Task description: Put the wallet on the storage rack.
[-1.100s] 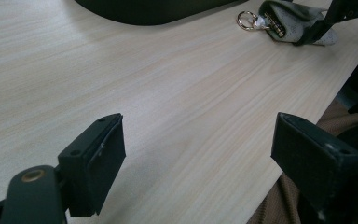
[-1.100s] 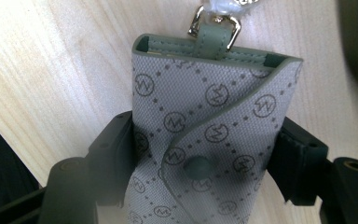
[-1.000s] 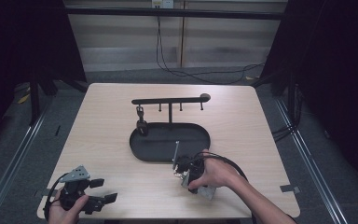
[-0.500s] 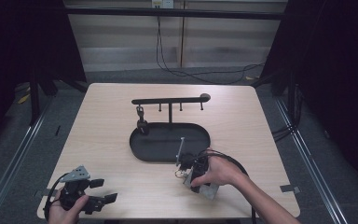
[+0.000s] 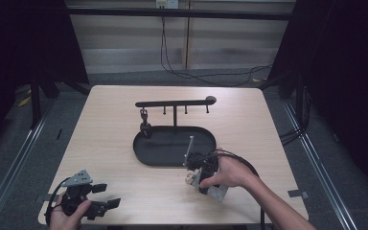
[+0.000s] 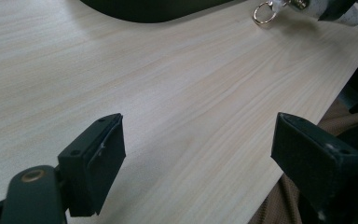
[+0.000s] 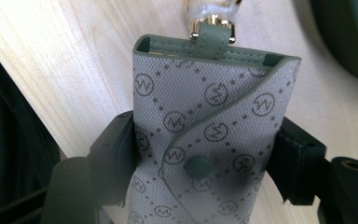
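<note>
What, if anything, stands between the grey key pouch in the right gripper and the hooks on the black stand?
Nothing visible blocks the way. The right gripper is shut on the key pouch just in front of the stand's tray; the free hooks hang beyond it, and the keychain hangs at the far left.

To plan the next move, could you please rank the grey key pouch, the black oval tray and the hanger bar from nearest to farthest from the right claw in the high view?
1. Grey key pouch: clamped in the right claw, near the table's front edge.
2. Black oval tray: just beyond, mid-table.
3. Hanger bar: farthest, raised over the tray's far rim.
</note>
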`<move>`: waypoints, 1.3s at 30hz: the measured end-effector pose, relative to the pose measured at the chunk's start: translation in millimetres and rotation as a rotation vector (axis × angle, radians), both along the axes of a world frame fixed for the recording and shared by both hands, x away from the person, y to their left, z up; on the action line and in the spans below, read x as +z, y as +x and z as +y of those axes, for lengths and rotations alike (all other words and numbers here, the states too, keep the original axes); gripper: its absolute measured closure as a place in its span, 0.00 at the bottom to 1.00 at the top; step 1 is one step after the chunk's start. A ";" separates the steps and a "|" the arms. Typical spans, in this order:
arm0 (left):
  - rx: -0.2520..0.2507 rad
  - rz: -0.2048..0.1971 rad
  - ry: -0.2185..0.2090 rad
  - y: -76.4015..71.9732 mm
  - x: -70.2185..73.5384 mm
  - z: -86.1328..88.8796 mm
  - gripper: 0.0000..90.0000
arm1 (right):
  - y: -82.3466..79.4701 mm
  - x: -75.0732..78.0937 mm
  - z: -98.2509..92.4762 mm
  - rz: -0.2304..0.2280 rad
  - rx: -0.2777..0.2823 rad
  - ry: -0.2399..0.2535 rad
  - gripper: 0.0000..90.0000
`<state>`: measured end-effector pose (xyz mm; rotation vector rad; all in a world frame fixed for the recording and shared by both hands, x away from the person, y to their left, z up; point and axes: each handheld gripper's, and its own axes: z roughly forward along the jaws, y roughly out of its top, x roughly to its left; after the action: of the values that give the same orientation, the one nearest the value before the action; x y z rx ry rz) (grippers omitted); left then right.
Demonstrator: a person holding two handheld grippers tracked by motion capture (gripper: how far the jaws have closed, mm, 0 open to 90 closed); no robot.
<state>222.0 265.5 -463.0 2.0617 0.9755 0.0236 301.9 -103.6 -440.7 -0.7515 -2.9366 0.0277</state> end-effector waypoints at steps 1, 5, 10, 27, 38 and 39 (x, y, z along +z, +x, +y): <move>-0.002 0.000 0.002 0.1 -0.2 -0.1 0.19 | 0.2 2.7 -0.8 0.000 -0.014 0.008 0.36; -0.009 0.003 0.008 0.5 -0.2 -0.5 0.19 | 1.2 8.0 -3.7 0.005 -0.021 0.010 0.36; -0.005 0.005 0.006 1.0 -0.4 -1.0 0.19 | 2.0 11.7 -7.0 -0.001 -0.031 0.008 0.36; -0.008 0.006 0.008 1.5 -0.7 -1.3 0.19 | 9.4 39.6 -16.4 -0.052 -0.058 0.034 0.36; -0.019 0.004 0.013 0.2 -0.8 -3.0 0.19 | 16.2 60.9 -20.9 -0.064 -0.068 0.031 0.36; -0.018 0.003 0.013 0.2 -0.8 -3.0 0.19 | 16.7 62.1 -21.1 -0.065 -0.067 0.028 0.36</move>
<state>222.2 262.5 -463.8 2.0827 0.9608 0.0166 318.7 -124.7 -378.5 -0.8622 -2.9635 -0.0441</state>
